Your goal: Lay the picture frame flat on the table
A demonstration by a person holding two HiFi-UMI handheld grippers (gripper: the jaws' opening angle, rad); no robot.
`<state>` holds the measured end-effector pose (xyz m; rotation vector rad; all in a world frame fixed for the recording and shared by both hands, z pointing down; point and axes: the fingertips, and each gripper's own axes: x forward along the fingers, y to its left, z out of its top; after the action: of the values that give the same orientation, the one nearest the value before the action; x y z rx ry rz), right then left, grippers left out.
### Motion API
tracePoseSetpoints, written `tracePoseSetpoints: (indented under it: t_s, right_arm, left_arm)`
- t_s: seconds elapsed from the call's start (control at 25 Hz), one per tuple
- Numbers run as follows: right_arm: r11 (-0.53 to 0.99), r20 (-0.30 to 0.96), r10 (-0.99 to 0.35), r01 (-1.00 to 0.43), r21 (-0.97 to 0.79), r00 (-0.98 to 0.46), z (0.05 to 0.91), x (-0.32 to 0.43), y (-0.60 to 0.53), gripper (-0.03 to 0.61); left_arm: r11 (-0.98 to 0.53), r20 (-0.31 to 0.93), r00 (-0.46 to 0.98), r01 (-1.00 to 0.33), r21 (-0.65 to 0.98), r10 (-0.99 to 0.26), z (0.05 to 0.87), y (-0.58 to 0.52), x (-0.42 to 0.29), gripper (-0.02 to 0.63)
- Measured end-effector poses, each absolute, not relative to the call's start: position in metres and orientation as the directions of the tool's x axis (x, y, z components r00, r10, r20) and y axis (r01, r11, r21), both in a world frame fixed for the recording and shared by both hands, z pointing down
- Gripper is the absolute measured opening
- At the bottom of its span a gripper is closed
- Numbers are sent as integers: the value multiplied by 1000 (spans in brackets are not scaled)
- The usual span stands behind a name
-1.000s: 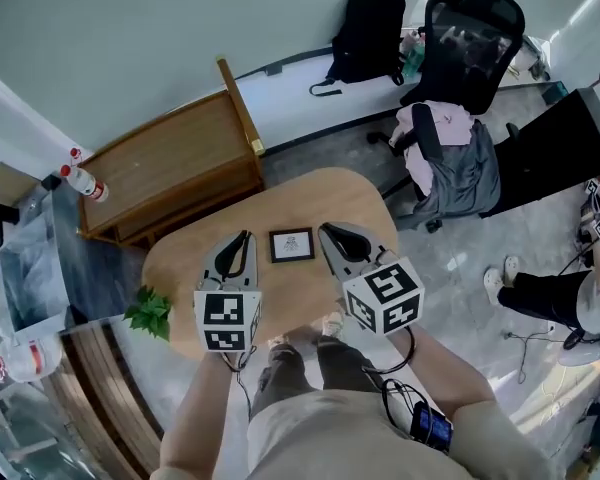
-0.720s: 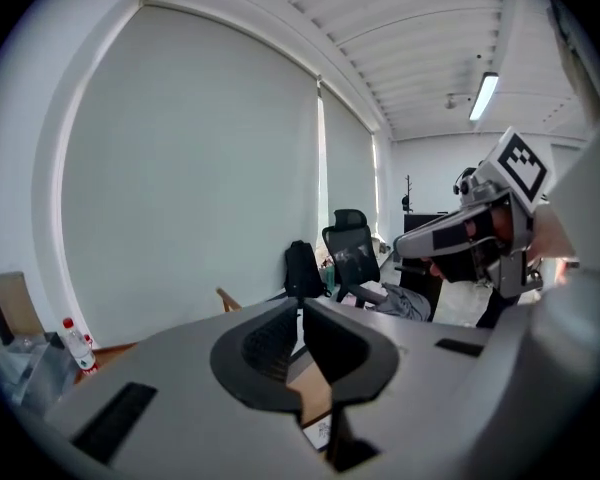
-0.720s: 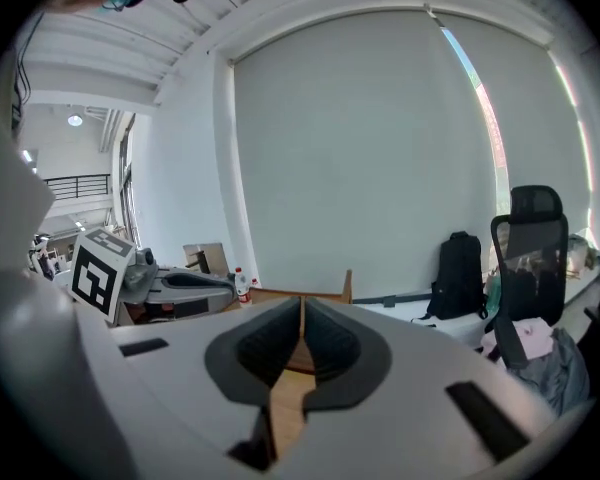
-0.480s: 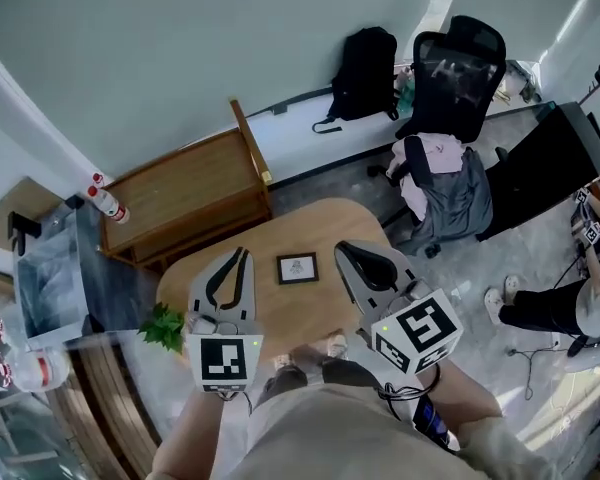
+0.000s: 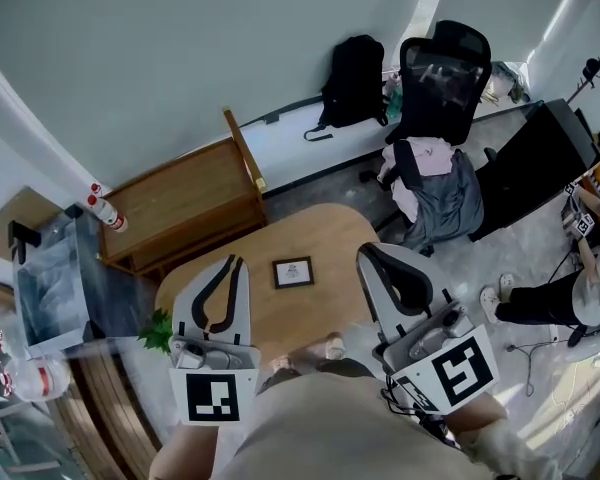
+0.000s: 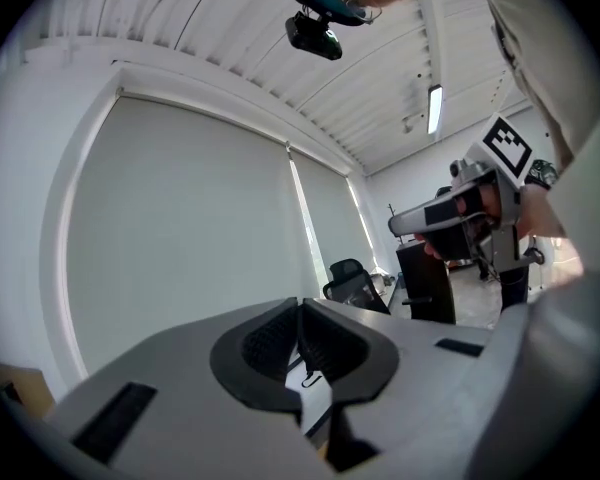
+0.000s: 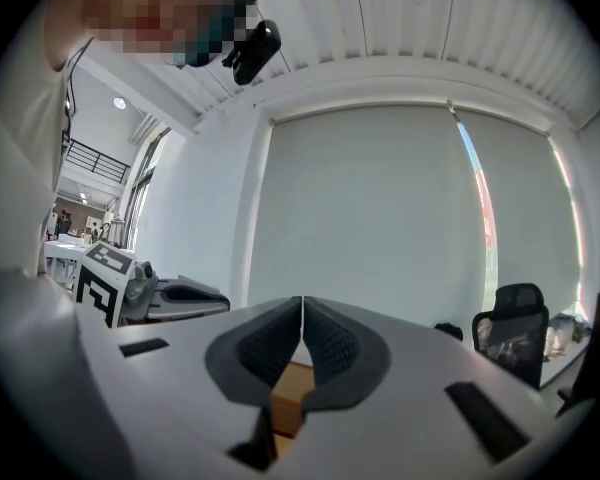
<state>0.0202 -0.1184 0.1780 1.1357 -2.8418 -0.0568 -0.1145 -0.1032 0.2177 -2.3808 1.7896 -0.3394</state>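
Observation:
A small dark picture frame (image 5: 293,272) lies flat on the round wooden table (image 5: 320,233), far below both grippers. My left gripper (image 5: 233,263) is raised high at the left of the head view, jaws shut and empty. My right gripper (image 5: 372,252) is raised at the right, its jaws also shut with nothing between them. In the left gripper view the left gripper (image 6: 299,306) points level at a wall and window blind, and the right gripper (image 6: 450,213) shows beside it. The right gripper view shows its own closed jaws (image 7: 302,302) against a blind.
A green plant (image 5: 158,330) stands at the table's left edge. A wooden cabinet (image 5: 185,203) stands behind the table, with a black backpack (image 5: 352,80) by the wall. An office chair (image 5: 435,78) draped with clothes is at the right, beside a black desk (image 5: 535,163). Another person's legs (image 5: 530,298) show far right.
Both grippers have risen well above the table and come closer to the head camera. The picture frame has stayed flat on the table.

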Motion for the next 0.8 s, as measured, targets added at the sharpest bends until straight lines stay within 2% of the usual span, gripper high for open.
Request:
tracePoseSetpoints:
  t_s: [0.2, 0.8]
  right_arm:
    - [705, 13, -708, -707, 58, -706, 168, 30, -108, -3]
    - [715, 56, -699, -696, 71, -713, 189, 28, -103, -5]
  left_arm:
    - [-309, 89, 296, -916, -256, -951, 212, -91, -104, 18]
    - [-321, 88, 310, -926, -198, -947, 212, -84, -101, 18]
